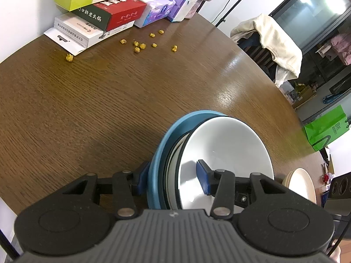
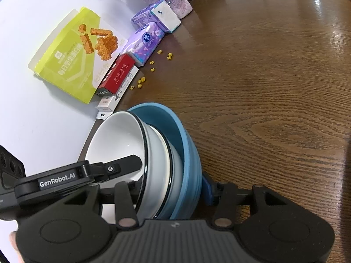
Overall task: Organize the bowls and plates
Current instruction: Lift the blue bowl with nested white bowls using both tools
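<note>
Bowls already nested — white bowl point(image 1: 226, 153) inside the blue bowl point(image 1: 162, 144), stack tilted on edge over the worktop point(image 1: 87, 109). Left gripper point(image 1: 173, 179) and right gripper point(image 2: 175, 188) each clamp the stack's rim. Left — setting it down; cream plates point(image 1: 300, 184) nearby unsorted.

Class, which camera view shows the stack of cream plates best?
The left wrist view: the cream plates sit at its lower right edge, partly hidden behind the left tool. The right wrist view does not show them.
</note>
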{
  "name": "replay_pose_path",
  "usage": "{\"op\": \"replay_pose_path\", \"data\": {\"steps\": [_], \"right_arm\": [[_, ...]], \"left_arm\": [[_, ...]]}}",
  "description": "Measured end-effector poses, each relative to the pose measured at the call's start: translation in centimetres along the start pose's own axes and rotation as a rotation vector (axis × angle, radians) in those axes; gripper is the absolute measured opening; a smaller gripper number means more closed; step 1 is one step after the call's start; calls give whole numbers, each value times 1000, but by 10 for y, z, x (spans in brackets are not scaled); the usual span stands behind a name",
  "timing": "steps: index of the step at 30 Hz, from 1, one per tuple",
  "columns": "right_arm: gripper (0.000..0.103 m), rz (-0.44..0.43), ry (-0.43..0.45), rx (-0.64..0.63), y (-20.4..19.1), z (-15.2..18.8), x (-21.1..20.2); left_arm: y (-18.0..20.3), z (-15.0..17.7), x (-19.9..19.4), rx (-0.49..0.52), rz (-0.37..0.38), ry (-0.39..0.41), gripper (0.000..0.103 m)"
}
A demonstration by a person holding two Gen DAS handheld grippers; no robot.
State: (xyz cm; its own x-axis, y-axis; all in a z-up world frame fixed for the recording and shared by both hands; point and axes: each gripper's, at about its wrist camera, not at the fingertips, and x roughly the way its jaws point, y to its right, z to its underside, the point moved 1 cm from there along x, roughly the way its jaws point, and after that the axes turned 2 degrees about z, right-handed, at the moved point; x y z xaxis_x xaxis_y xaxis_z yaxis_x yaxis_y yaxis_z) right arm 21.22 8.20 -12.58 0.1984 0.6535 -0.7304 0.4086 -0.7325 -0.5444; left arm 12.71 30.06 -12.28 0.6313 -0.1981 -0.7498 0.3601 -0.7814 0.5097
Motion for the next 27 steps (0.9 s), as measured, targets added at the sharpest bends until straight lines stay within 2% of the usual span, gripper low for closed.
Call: {"op": "replay_pose_path", "data": {"steps": [27], "right_arm": [[45,-23,48,23,13,1,-24]], "left_arm": [[25,-7,-1,38,6,20,46]]}}
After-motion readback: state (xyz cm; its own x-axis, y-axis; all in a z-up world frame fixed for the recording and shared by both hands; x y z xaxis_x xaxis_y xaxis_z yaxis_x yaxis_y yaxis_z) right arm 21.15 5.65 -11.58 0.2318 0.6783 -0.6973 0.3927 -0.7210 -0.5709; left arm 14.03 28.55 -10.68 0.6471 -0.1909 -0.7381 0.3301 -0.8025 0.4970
